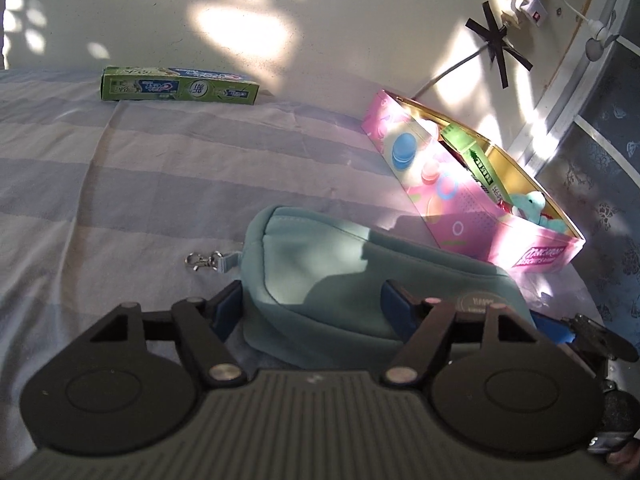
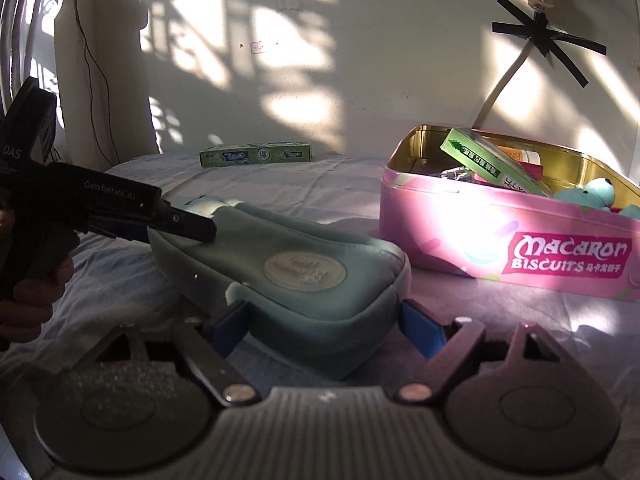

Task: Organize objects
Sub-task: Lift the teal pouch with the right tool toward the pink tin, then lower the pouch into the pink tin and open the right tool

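Bracketing the teal pouch on the bed: left tool and right tool, fingers apart, neither clamped. Biscuit tin beside the pouch already holds several items. Pouch and toothpaste box beyond it remain outside.

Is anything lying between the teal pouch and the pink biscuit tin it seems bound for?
Nothing visible does. The teal pouch sits between the fingers of both the left tool and the right tool, and only bare striped sheet separates it from the pink tin, which already holds several items.
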